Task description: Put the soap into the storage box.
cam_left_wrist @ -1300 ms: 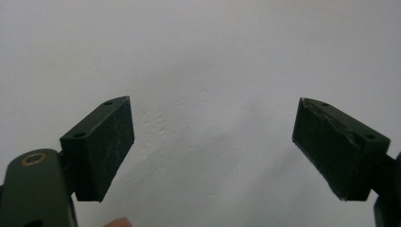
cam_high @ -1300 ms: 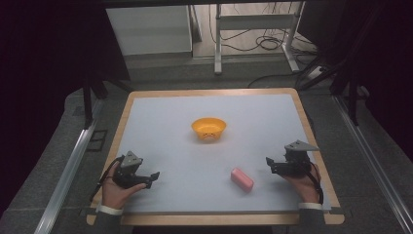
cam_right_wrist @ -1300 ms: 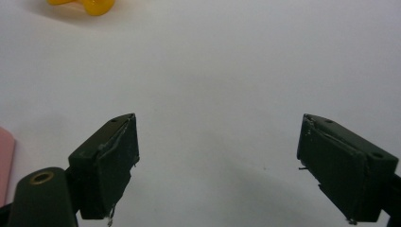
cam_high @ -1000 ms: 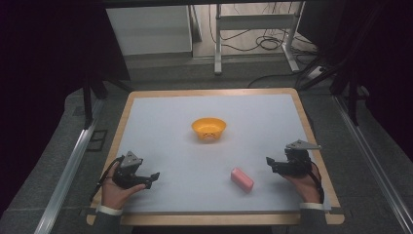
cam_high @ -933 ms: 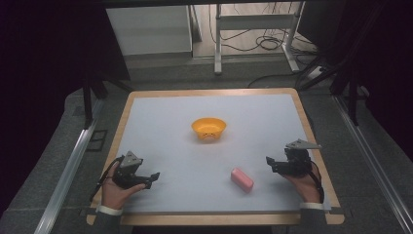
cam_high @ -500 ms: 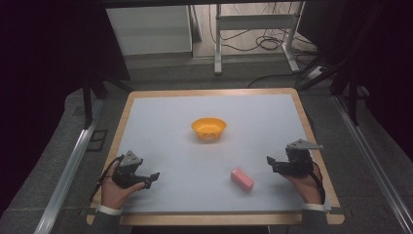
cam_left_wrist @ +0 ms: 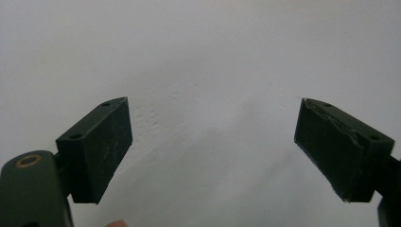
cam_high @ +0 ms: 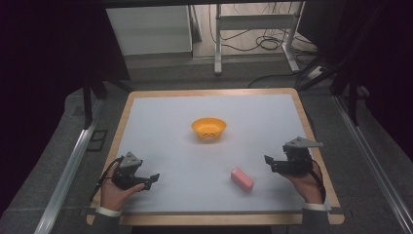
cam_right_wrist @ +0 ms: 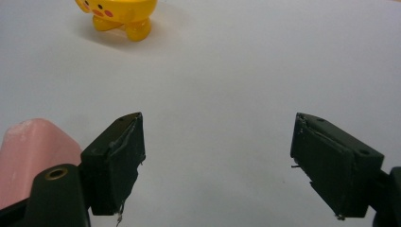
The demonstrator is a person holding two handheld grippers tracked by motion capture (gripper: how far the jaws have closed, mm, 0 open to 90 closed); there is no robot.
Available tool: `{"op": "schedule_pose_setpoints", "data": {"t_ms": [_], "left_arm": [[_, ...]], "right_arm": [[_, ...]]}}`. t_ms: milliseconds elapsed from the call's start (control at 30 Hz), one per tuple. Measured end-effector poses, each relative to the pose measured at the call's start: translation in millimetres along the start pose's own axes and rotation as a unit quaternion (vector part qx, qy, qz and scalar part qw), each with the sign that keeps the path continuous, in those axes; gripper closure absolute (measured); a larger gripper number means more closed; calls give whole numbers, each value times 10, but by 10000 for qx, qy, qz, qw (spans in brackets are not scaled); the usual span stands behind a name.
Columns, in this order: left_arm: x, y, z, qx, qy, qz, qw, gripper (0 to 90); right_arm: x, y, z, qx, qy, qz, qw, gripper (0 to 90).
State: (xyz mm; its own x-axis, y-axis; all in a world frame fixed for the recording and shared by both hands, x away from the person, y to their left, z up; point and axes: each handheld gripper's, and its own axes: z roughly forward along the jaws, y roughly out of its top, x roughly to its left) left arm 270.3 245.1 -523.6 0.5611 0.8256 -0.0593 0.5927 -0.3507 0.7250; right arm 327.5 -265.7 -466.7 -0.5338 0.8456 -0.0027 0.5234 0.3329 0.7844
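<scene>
A yellow bowl with a painted face stands near the middle of the white table top; in the right gripper view the bowl is at the top left. A pink block lies on the table toward the front right, and the block shows at the left edge of the right gripper view. My right gripper is open, a short way right of the block, with nothing between its jaws. My left gripper is open at the front left over bare table.
The table has a wooden rim. Beyond its far edge are a white cabinet, metal legs and cables on the floor. Metal rails run along both sides of the table.
My right gripper has shifted very slightly; the left gripper, the bowl and the block have stayed where they were.
</scene>
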Motion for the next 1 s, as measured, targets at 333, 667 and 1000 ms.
{"op": "schedule_pose_setpoints", "data": {"t_ms": [333,667,1000], "left_arm": [[-5,-4,-38,-101,-105,-1,9999,126],[-20,-5,-32,-73,-60,-56,9999,138],[-24,-9,-46,-86,-73,-92,9999,134]], "right_arm": [[72,56,-29,370,67,-92,9993,186],[166,202,-120,565,105,-397,9976,194],[388,360,-97,842,575,-740,9920,196]]}}
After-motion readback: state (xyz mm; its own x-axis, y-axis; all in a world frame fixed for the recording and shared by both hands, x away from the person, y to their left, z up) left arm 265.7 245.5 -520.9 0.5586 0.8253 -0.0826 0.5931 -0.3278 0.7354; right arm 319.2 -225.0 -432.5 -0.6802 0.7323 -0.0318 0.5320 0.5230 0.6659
